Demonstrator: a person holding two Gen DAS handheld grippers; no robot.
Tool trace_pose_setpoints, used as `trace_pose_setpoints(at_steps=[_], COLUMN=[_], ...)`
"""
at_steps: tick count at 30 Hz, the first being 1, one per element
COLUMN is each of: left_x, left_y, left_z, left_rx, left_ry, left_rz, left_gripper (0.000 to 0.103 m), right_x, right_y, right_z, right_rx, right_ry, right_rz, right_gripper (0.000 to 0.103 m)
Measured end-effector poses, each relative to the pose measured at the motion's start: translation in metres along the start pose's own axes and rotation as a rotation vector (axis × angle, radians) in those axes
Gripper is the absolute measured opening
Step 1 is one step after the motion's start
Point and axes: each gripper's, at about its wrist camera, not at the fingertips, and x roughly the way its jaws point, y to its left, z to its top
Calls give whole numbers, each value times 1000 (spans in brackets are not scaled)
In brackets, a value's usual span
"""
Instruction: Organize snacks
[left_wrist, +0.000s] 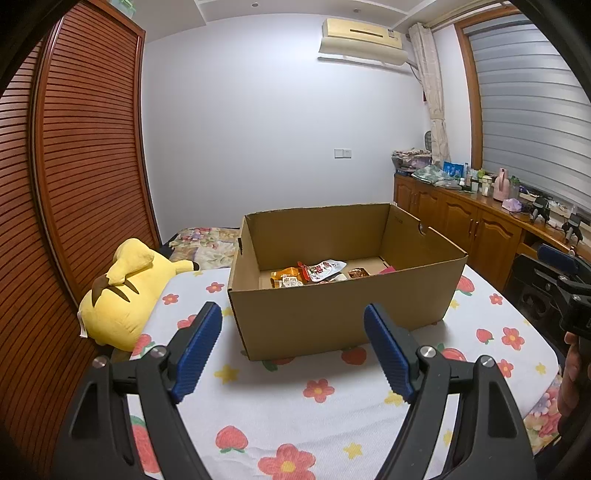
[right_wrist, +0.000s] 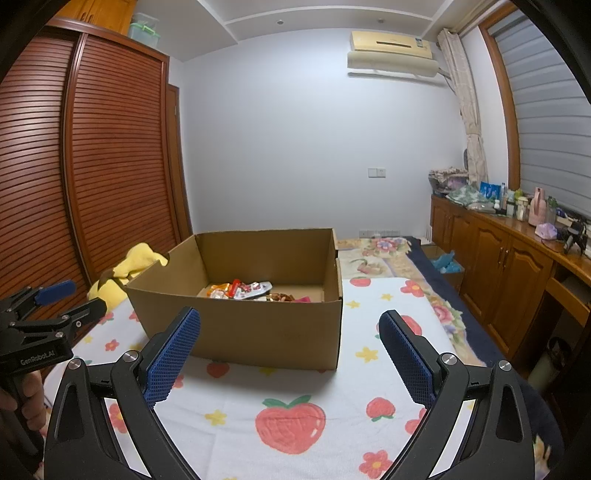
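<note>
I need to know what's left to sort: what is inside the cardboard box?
Inside the cardboard box lies a small heap of snack packets on the floor. The near wall hides the front floor.

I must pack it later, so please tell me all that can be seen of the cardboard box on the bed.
The cardboard box is plain brown, rectangular and open at the top, with no flaps visible. It stands upright on the flower-and-strawberry sheet. A notch is cut in each side wall. Some snack packets lie on its floor. Neither gripper touches it.
</note>
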Motion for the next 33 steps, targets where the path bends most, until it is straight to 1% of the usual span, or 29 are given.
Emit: trace_pose_setpoints(at_steps=[33], left_x=[-5], left_y=[-2], left_z=[-1], left_rx=[6], left_ry=[-4], left_rz=[1], left_gripper=[80], right_x=[0], right_y=[0], right_z=[0], right_rx=[1], right_ry=[0], right_rz=[1], right_gripper=[99])
